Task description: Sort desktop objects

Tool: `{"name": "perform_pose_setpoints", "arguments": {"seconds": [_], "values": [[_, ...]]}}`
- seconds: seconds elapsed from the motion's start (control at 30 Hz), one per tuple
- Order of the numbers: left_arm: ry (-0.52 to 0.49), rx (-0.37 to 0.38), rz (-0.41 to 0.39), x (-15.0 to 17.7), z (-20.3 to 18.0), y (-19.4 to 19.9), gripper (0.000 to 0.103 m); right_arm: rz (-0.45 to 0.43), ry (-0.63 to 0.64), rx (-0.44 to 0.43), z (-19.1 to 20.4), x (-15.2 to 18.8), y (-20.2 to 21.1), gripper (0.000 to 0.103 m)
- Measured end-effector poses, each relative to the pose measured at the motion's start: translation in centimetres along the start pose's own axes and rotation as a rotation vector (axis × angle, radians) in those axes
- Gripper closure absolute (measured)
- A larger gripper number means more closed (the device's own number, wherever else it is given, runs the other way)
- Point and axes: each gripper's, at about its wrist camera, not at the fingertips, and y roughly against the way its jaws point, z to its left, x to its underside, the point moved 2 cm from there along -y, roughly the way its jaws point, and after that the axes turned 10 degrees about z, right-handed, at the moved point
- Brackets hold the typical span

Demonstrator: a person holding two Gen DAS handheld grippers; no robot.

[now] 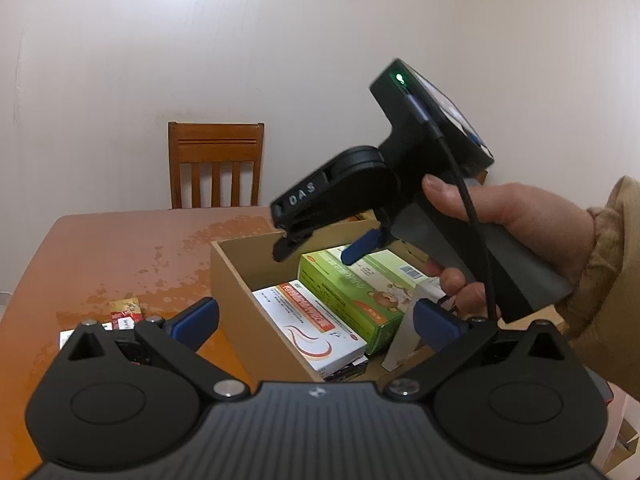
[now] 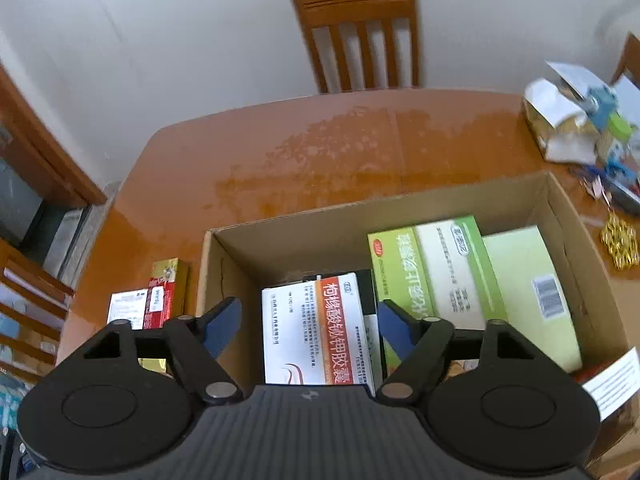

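Hovering spread and empty over the white box reading "枸橼酸铋钾胶囊", both tools grip nothing.

One cardboard box sits on the one desk. Inside it I count two medicine cartons in plain sight: one white carton with an orange band and one green carton, which is the larger of the pair. Something dark lies under the white one (I cannot tell what it is, so I leave it uncounted). Outside the box, to its left, two small packs lie together: one red-and-gold pack and one white pack. One wooden chair stands at the far edge. Two hand-held grippers are in the room, a left hand-held gripper and a right hand-held gripper. One heap of mixed clutter lies at the far right, too blurred to count piece by piece.
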Motion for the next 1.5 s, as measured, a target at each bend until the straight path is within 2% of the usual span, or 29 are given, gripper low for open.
{"name": "perform_pose_setpoints", "arguments": {"seconds": [0.13, 0.2, 0.23, 0.33, 0.47, 0.57, 0.67, 0.83, 0.9, 1.0, 1.1, 1.33, 1.4, 1.47, 1.5], "values": [[0.001, 0.001, 0.006, 0.0, 0.1, -0.1, 0.000, 0.021, 0.034, -0.014, 0.3, -0.2, -0.5, 0.021], [0.001, -0.001, 0.008, 0.0, 0.1, -0.1, 0.000, 0.041, 0.058, -0.008, 0.5, -0.2, -0.7, 0.009], [0.001, -0.002, 0.010, 0.1, 0.1, -0.2, 0.000, 0.039, 0.073, 0.000, 0.7, -0.1, -0.7, 0.006], [0.000, 0.001, 0.016, 0.1, 0.0, -0.3, 0.000, 0.047, 0.136, 0.034, 1.4, 0.1, -0.7, 0.005], [0.005, 0.004, 0.011, 0.2, -0.1, -0.5, 0.000, 0.019, 0.213, 0.132, 2.0, 0.3, -0.1, 0.005], [0.011, 0.000, 0.014, 0.2, 0.0, -0.7, 0.000, -0.025, 0.338, 0.208, 3.0, 0.8, 0.8, 0.000], [0.019, 0.000, 0.019, 0.2, 0.0, -1.1, 0.000, 0.031, 0.468, 0.198, 3.9, 1.5, 0.8, 0.000], [0.031, 0.006, 0.030, 0.4, -0.1, -1.5, 0.000, 0.073, 0.682, 0.256, 5.4, 3.4, 0.4, 0.000], [0.033, 0.009, 0.035, 0.5, -0.1, -1.6, 0.000, 0.084, 0.701, 0.206, 5.6, 3.5, 0.6, 0.000], [0.032, 0.009, 0.037, 0.7, -0.1, -1.7, 0.000, 0.084, 0.638, 0.152, 5.1, 2.7, 0.8, 0.000], [0.032, 0.009, 0.038, 0.8, -0.1, -1.8, 0.000, 0.073, 0.674, 0.228, 5.3, 2.5, 0.5, 0.000], [0.040, 0.011, 0.040, 1.1, 0.1, -2.0, 0.000, 0.154, 0.859, 0.288, 6.6, 4.1, -1.8, 0.000], [0.043, 0.010, 0.040, 1.1, 0.2, -2.0, 0.000, 0.154, 0.894, 0.311, 6.9, 4.4, -2.3, 0.000], [0.049, 0.009, 0.037, 1.2, 0.3, -2.0, 0.000, 0.153, 0.865, 0.290, 6.8, 3.9, -2.2, 0.000], [0.050, 0.009, 0.037, 1.2, 0.3, -2.0, 0.000, 0.154, 0.824, 0.246, 6.5, 3.5, -1.9, 0.000]]}}
